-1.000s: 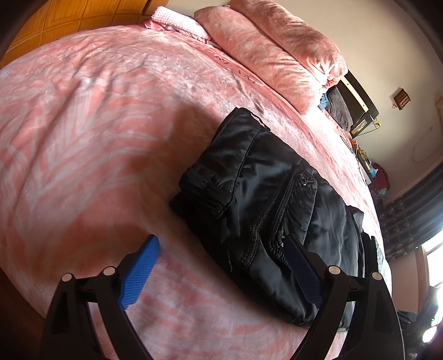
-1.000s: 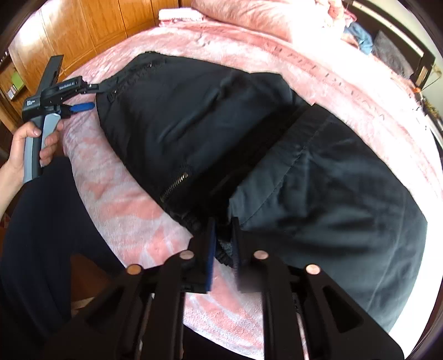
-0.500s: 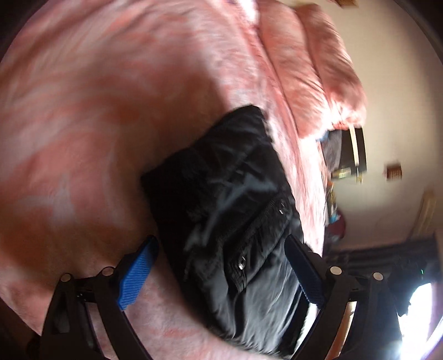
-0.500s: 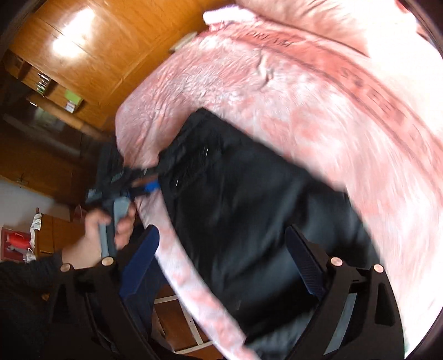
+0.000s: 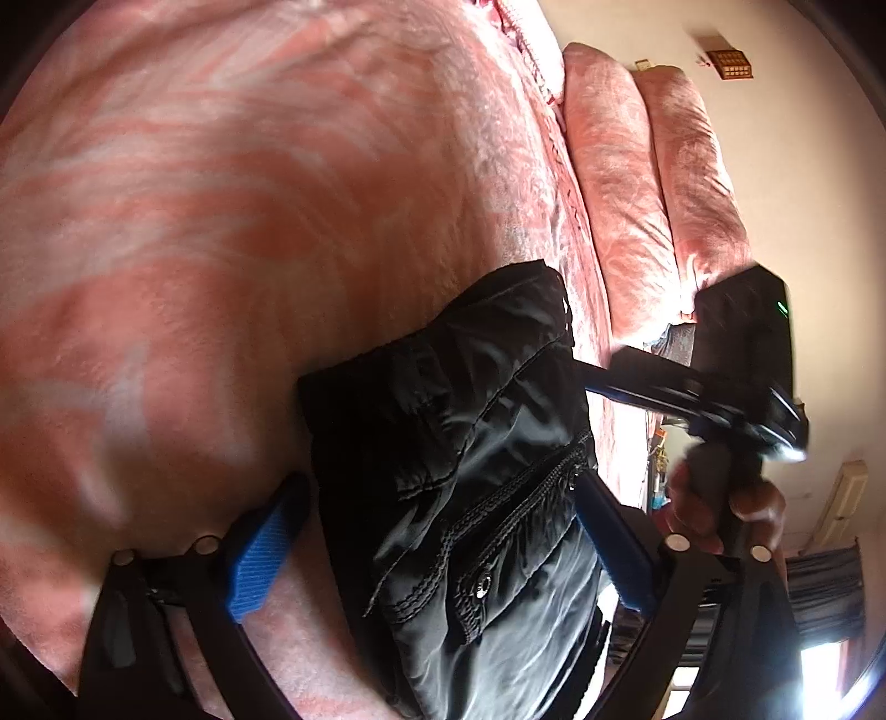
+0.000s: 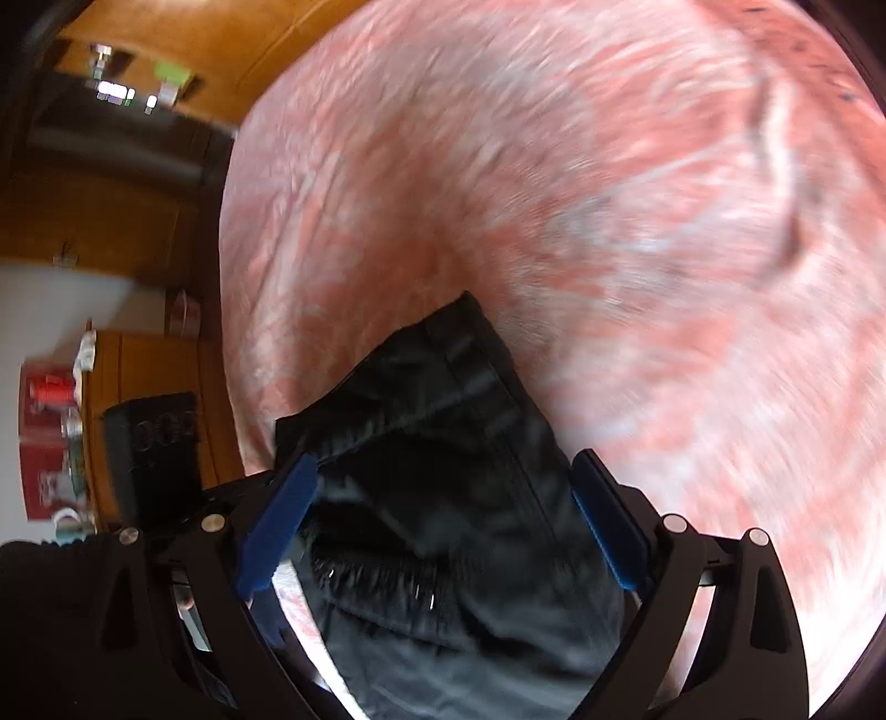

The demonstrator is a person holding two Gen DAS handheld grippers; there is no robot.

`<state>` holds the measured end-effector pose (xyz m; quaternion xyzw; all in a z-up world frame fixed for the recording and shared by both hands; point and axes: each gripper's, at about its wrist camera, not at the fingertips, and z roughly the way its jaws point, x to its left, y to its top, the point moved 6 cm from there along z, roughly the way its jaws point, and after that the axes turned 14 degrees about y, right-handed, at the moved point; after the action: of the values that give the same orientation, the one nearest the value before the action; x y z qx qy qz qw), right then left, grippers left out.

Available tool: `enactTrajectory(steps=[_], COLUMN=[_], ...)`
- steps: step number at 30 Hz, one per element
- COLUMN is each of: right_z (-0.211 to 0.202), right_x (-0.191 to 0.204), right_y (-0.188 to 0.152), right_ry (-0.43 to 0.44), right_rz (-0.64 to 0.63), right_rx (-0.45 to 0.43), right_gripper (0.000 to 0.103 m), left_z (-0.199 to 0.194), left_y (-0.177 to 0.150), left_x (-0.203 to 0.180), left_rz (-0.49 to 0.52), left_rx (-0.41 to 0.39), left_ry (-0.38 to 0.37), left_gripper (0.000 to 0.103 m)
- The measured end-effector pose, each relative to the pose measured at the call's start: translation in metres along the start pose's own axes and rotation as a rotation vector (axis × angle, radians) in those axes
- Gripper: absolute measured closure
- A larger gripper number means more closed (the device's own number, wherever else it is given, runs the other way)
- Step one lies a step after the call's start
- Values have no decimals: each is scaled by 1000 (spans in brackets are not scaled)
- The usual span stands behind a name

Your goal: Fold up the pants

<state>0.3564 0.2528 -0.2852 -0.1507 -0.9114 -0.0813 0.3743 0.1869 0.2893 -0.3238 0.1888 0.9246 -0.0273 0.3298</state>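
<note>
Okay, left wrist view first: my left gripper [image 5: 437, 548] has its jaws spread wide, gripping nothing, with the folded black pants [image 5: 470, 482] lying between and just ahead of the blue finger pads [image 5: 260, 554]. The pants sit on the pink bedspread [image 5: 249, 221], shiny fabric up, with a zippered pocket and a snap button facing me. Beyond them I see two pink pillows [image 5: 648, 183] stacked at the head of the bed. My right gripper [image 5: 714, 387] shows at the right edge, blurred, with the hand [image 5: 725, 509] wrapped around its handle; from here I cannot tell how its jaws stand.

Now the right wrist view, which is blurry: that gripper's jaws are released wide, blue pads on either side of the pants bundle, nothing pinched. The bundle lies near the bedspread's edge. Wooden cabinets [image 6: 166, 44] stand off to the left.
</note>
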Motion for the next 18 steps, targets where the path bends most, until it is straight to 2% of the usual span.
enactTrajectory(steps=[1,2,3,5,6,7,8,9,10,11,14,18], right_z=[5,11,16,22,24,24,22,19,14,9,-10,-37], right_x=[-1,-2,-3,-3,-3,-3,-3,-3,-2,0,15,41], right_y=[4,6,8,10,11,12,12,11,10,9,1,-10], right_ry=[3,11,20,24,27,20,5,-2,-16,-23,-34,-87], right_rz=[-5,-9,-14,-36,-39,-40,-39,-39,-45,-49,-73,-103], right_rx=[14,32,50,78,78,79,76,73,68,60,27,4], right_gripper=[10,10,10,11,16,32,43,48,60,66,70,70], left_z=[-1,0,0,1,0,-1,-3,-6,-8,-12,-27,-51], left_y=[0,-1,-1,0,1,1,0,-1,-2,-2,-4,-9], left_x=[2,4,7,14,17,18,18,17,16,13,-1,-25], left_rz=[-3,-7,-14,-38,-49,-52,-47,-35,-26,-13,44,126], left_rx=[-4,-3,5,12,16,17,15,8,3,-4,-41,-94], left_ry=[10,14,21,20,16,13,12,12,10,8,4,2], left_gripper=[18,35,43,55,59,61,65,69,71,72,73,74])
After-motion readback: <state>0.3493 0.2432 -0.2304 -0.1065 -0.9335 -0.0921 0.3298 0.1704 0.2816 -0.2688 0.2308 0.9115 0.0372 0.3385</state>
